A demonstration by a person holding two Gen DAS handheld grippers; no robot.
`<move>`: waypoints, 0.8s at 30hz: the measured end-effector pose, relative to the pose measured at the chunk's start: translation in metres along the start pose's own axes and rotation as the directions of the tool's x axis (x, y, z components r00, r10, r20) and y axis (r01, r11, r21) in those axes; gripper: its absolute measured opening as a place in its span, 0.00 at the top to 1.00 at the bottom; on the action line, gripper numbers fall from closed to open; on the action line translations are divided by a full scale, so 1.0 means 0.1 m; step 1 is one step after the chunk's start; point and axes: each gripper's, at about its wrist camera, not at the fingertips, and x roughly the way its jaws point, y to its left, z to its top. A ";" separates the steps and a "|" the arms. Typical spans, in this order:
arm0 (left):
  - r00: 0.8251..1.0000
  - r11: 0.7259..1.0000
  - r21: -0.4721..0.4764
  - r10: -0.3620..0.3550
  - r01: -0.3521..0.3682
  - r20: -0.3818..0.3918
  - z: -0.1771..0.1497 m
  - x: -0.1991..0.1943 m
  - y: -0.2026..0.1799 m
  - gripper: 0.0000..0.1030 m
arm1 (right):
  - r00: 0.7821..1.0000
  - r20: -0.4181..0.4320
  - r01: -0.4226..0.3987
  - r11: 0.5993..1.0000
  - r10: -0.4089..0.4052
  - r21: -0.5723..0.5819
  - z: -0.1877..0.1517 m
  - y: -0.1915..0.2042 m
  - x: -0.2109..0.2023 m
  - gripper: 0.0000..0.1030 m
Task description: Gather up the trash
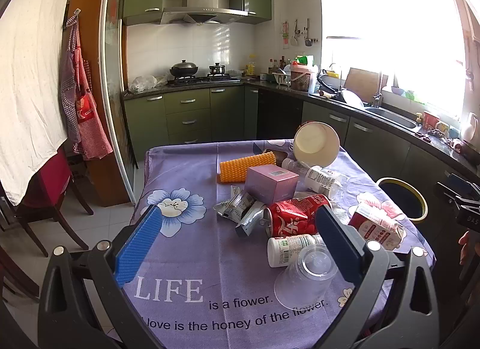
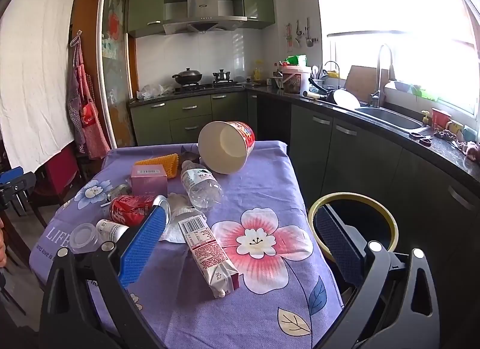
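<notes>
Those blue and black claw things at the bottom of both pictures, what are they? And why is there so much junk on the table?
They are grippers: two-finger tongs that a person holds, one in each hand. Each has a small camera looking along its fingers, so one picture comes from the left gripper and the other from the right gripper. Both are wide open and hold nothing.

The table has a purple flowered cloth, and the junk on it is trash to be collected: a crushed red can, a carton, a clear bottle, a clear cup, a pink box, a tipped paper bucket and silver wrappers. The dark bin with a yellow rim stands beside the table.
</notes>
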 end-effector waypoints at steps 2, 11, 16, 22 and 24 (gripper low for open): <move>1.000 1.000 0.001 -0.001 0.001 -0.002 0.00 0.00 0.00 0.05 | 1.000 -0.006 0.001 1.000 -0.001 0.004 0.00 -0.01 0.03 0.04; 1.000 1.000 0.002 -0.001 0.001 0.000 0.00 0.00 -0.02 0.06 | 1.000 -0.013 -0.002 1.000 0.002 0.007 -0.01 -0.01 0.04 0.04; 1.000 1.000 0.001 -0.005 0.005 -0.005 0.01 0.01 -0.01 0.06 | 1.000 -0.015 -0.001 1.000 0.001 0.006 -0.02 0.00 0.06 0.04; 1.000 1.000 0.002 -0.007 0.007 -0.005 0.01 0.01 -0.02 0.06 | 1.000 -0.018 -0.003 1.000 0.003 0.008 -0.03 0.02 0.07 0.04; 1.000 1.000 0.005 -0.008 0.008 -0.005 0.01 0.01 -0.02 0.05 | 1.000 -0.020 -0.002 1.000 0.002 0.007 -0.03 0.02 0.07 0.04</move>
